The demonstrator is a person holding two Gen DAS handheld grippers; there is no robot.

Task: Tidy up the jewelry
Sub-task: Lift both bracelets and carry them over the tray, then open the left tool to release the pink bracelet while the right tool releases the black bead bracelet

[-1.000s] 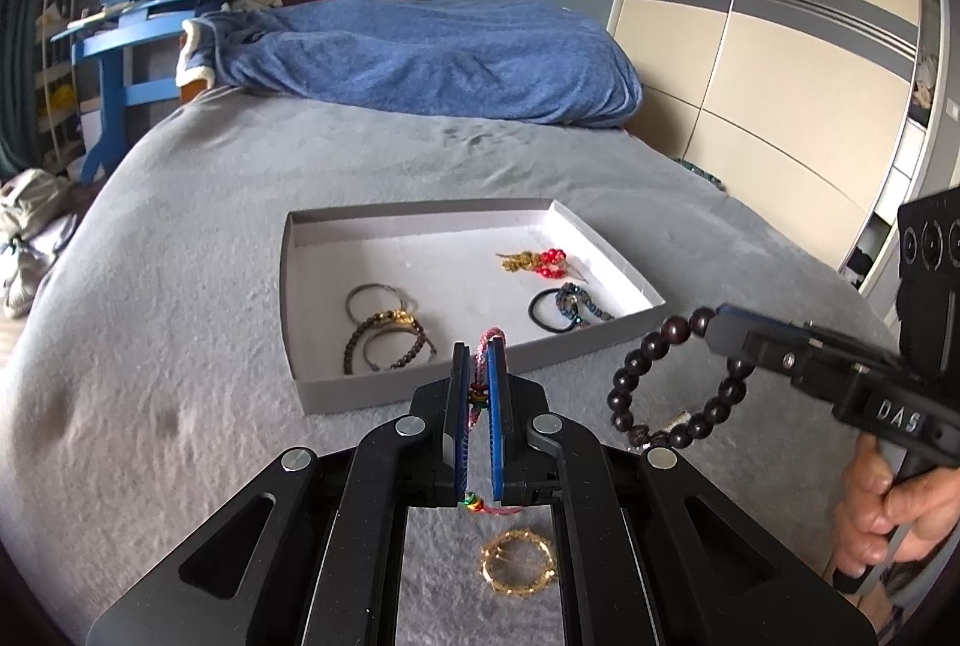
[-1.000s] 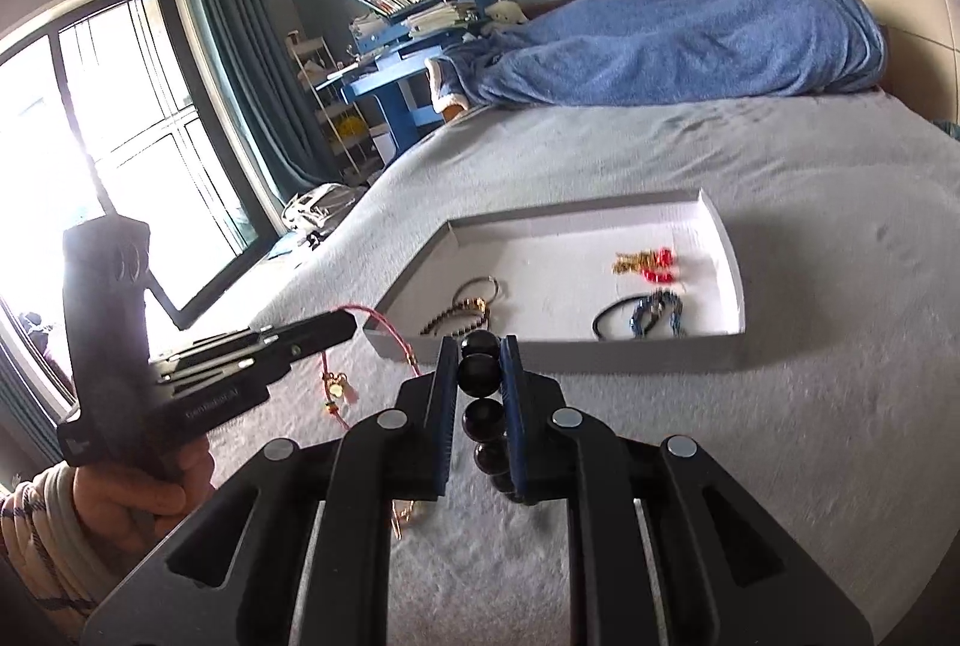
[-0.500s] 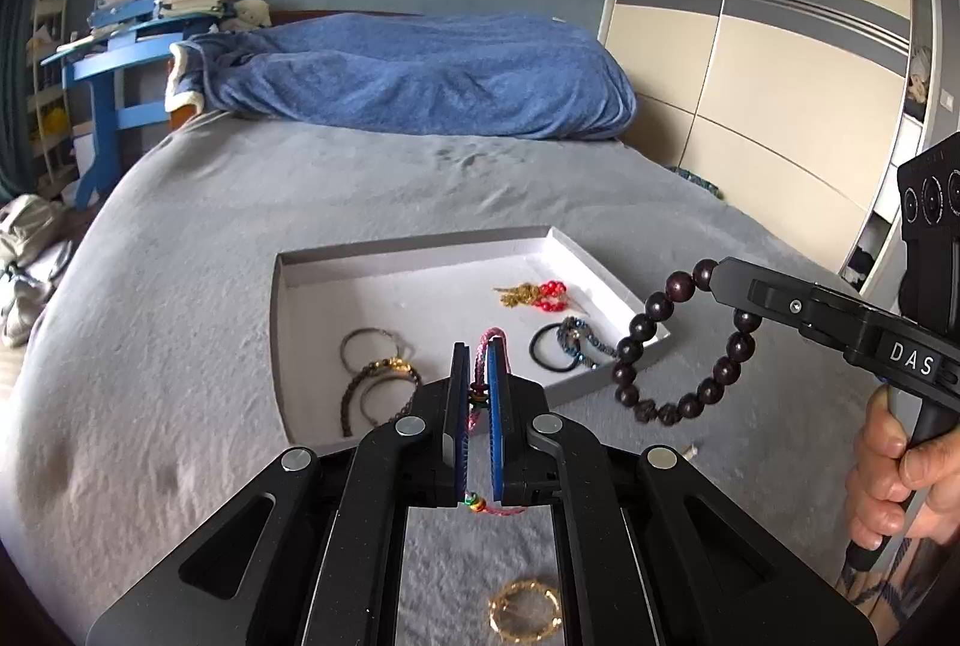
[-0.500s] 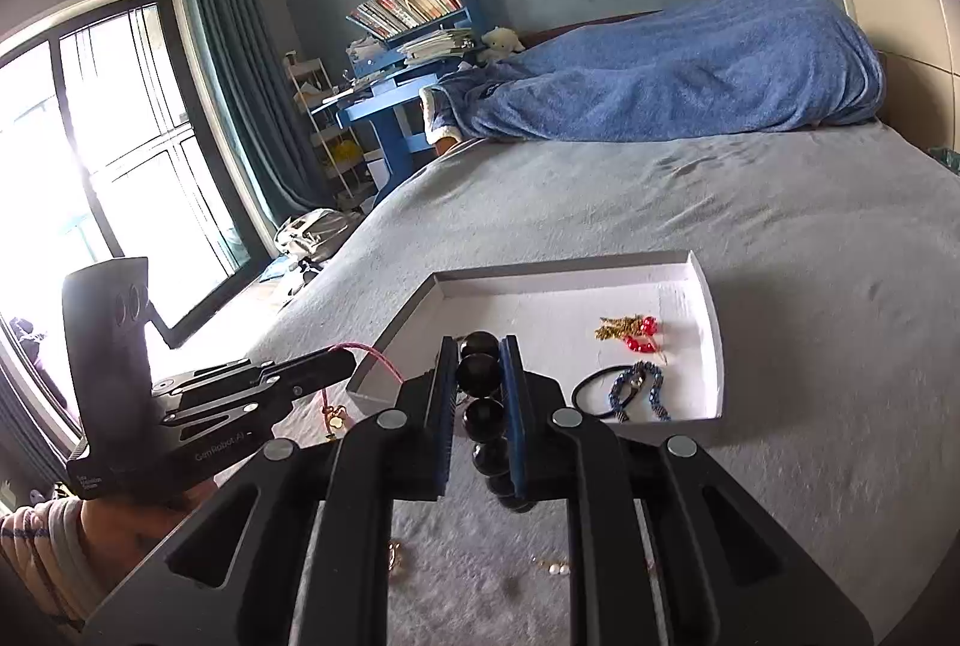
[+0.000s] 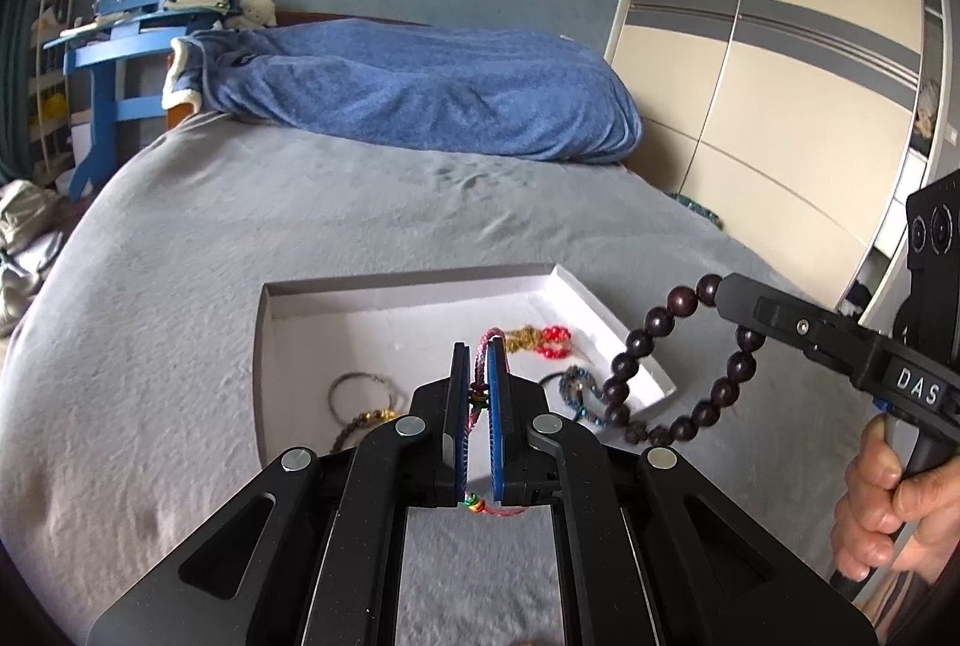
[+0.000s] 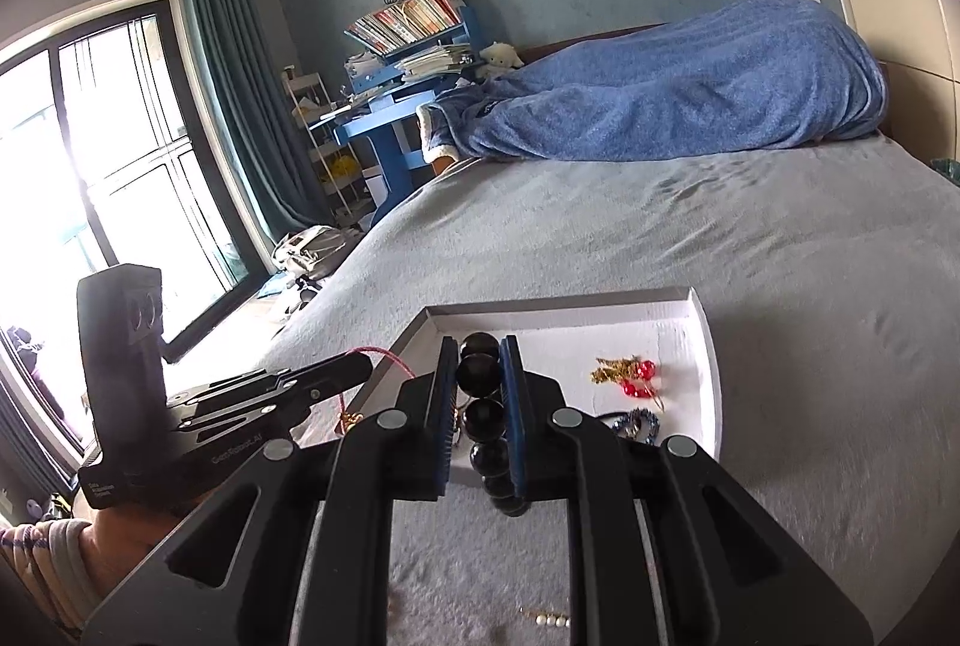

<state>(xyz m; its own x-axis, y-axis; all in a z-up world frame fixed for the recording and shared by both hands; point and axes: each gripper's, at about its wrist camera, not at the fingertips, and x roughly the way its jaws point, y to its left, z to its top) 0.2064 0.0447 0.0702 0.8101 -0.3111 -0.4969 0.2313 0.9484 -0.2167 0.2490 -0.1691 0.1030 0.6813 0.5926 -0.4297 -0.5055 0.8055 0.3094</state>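
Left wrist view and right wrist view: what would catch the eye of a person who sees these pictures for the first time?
First, the bracelet of large dark wooden beads, which hangs from the shut right gripper over the near right corner of the shallow white cardboard tray on the grey bed. Next, the thin pink braided cord bracelet, pinched in the blue-padded left gripper in front of the tray. Small jewelry lies in the tray, among it a gold piece with red beads.

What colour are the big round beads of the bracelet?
Very dark brown, nearly black, glossy round-bead bracelet; left wrist view shows it best.
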